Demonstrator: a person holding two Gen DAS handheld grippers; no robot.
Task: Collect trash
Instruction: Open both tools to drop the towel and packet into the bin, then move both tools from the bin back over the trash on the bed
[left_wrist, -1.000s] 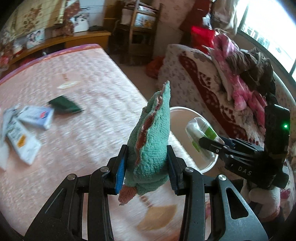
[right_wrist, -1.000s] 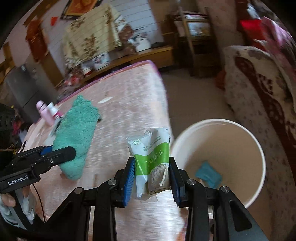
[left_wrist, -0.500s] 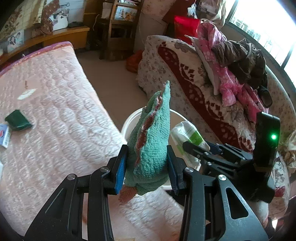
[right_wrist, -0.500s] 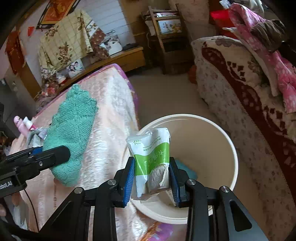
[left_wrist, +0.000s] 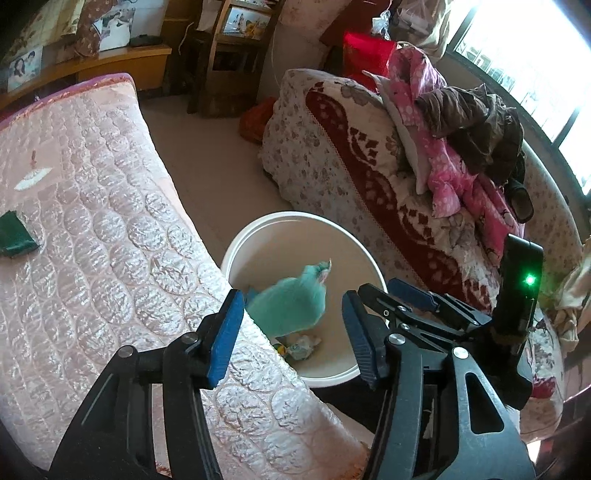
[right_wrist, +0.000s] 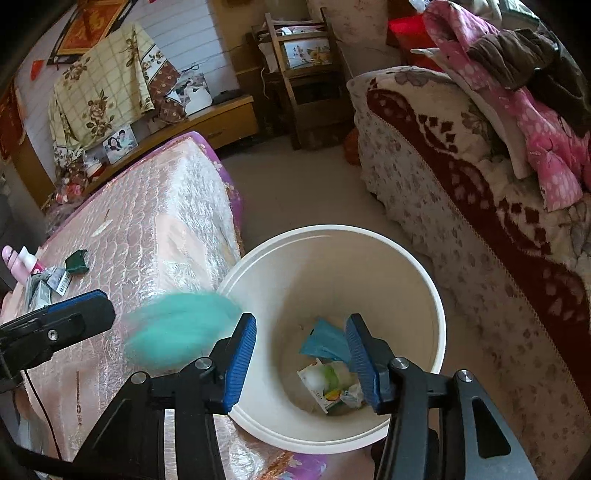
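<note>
A white round bin (left_wrist: 303, 225) (right_wrist: 424, 280) stands on the floor beside the pink quilted bed. My left gripper (left_wrist: 291, 328) is open above the bin's near edge. The teal fluffy sock (left_wrist: 291, 306) is blurred in mid-air below it, falling into the bin; it also shows in the right wrist view (right_wrist: 177, 325). My right gripper (right_wrist: 301, 365) is open over the bin. The green-and-white packet (right_wrist: 325, 384) lies at the bin's bottom next to a blue wrapper (right_wrist: 325, 339).
The pink bed (left_wrist: 92, 221) holds a dark green packet (left_wrist: 14, 236) (right_wrist: 77, 261), more wrappers (right_wrist: 55, 280) and a pink bottle (right_wrist: 13, 264). A floral sofa (left_wrist: 369, 177) with piled clothes (left_wrist: 461, 122) stands right of the bin. A wooden shelf (right_wrist: 295, 74) is at the back.
Both grippers have opened over the bin. The left let go of the teal sock, which is falling. The right let go of the green-and-white packet, which now lies in the bin.
</note>
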